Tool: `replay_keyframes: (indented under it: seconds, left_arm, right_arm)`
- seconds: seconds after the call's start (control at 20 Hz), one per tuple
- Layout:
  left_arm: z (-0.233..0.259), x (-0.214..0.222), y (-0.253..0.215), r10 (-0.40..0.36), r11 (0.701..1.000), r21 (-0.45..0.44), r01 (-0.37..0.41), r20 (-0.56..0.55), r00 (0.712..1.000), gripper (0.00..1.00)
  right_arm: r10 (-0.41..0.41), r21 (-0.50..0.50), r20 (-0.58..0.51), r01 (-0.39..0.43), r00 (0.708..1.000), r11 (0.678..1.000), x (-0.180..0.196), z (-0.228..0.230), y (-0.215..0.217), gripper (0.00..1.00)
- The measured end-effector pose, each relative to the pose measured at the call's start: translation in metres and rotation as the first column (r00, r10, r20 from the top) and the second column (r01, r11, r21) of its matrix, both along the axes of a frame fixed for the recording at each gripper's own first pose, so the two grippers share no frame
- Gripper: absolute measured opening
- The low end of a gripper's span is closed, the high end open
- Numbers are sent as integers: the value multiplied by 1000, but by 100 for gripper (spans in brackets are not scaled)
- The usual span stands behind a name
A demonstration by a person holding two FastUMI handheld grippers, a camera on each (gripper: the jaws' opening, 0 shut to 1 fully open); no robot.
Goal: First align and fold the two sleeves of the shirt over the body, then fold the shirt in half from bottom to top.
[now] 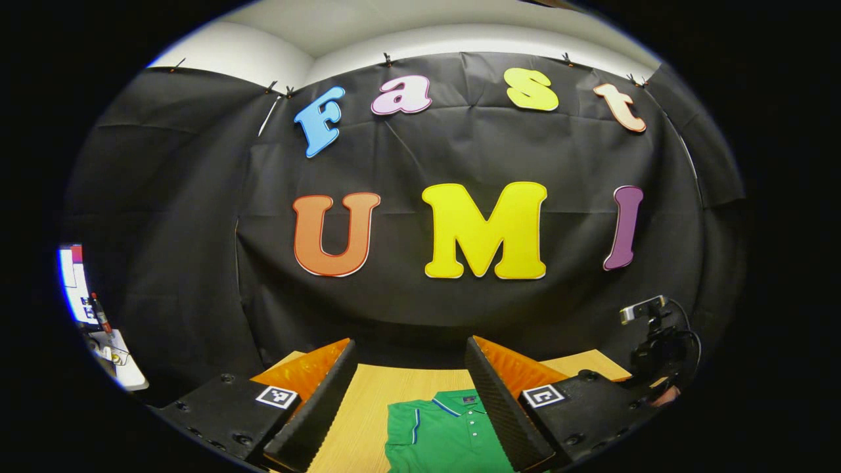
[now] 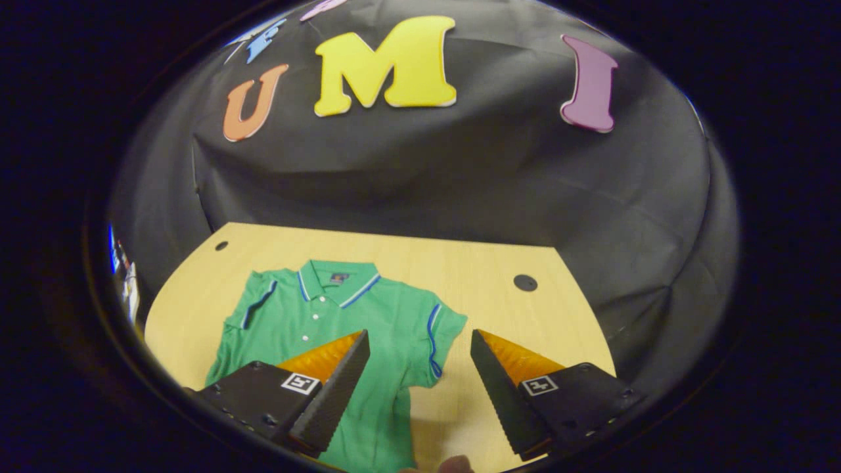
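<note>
A green short-sleeved polo shirt with blue-white trim [image 2: 309, 328] is laid flat on the pale wooden counter [image 2: 499, 263], collar toward twelve o'clock; the left tongs [image 1: 410, 394] and right tongs [image 2: 419, 381] are held spread above it, nothing pinched.

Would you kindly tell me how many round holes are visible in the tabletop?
2: one hole near the table's far left corner, beyond the shirt; another hole at far right. Others may be hidden.

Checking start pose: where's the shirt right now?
In the right gripper view the green shirt lies flat on the wooden table, left of centre, collar toward the booth wall.
</note>
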State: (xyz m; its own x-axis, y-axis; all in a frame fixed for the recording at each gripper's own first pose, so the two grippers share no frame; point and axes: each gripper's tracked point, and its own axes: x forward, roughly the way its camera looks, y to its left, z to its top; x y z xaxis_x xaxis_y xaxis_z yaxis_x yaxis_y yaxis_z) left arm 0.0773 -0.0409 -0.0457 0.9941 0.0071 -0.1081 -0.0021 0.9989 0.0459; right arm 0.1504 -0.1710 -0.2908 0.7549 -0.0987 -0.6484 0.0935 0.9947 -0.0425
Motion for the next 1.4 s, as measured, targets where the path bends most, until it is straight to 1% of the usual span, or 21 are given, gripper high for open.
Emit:
replay_keyframes:
  seconds: [0.15,0.35,0.45,0.55,0.65,0.7,0.75,0.8,0.85,0.95,1.0,1.1,1.25,1.4]
  left_arm:
    - [-7,4,1,9,1000,2,-9,-25,1000,100]
    - [-2,7,0,2,999,37,-2,-16,1000,100]
    - [-5,9,0,3,999,39,-2,-25,1000,100]
    - [-8,9,1,14,999,46,-12,-34,999,100]
    - [-8,12,2,25,998,60,-23,-36,999,100]
    - [-8,13,3,32,997,65,-30,-36,999,100]
    - [-9,13,6,38,997,68,-36,-38,999,100]
    - [-10,13,7,42,997,69,-39,-44,998,100]
    - [-12,13,7,45,997,71,-42,-50,998,100]
    - [-12,13,4,45,997,72,-41,-54,998,100]
    - [-12,13,3,42,997,74,-38,-54,998,100]
    - [-11,14,0,36,996,82,-32,-51,998,100]
    - [-8,11,1,37,996,77,-34,-45,998,100]
    - [-8,5,6,57,996,65,-54,-46,997,100]
  right_arm:
    - [-19,23,-89,21,996,1000,15,-44,-13,96]
    - [-15,32,-165,21,986,999,28,-81,-21,95]
    - [-14,38,-194,21,981,999,31,-92,-24,84]
    - [-15,47,-218,26,976,999,35,-102,-25,68]
    - [-5,58,-238,20,971,998,34,-109,-23,55]
    - [5,67,-250,13,968,998,34,-113,-22,51]
    - [7,66,-259,10,966,998,34,-116,-23,50]
    - [-2,61,-262,19,965,998,35,-114,-25,30]
    - [-1,81,-259,22,966,996,34,-114,-23,11]
    - [-19,98,-254,46,967,994,37,-122,-29,5]
    - [-20,113,-256,50,967,992,35,-114,-25,0]
    - [-21,138,-244,56,969,989,34,-106,-25,0]
    - [-30,165,-180,61,983,984,36,-75,-22,0]
    - [-12,192,-138,39,990,981,38,-46,-3,0]
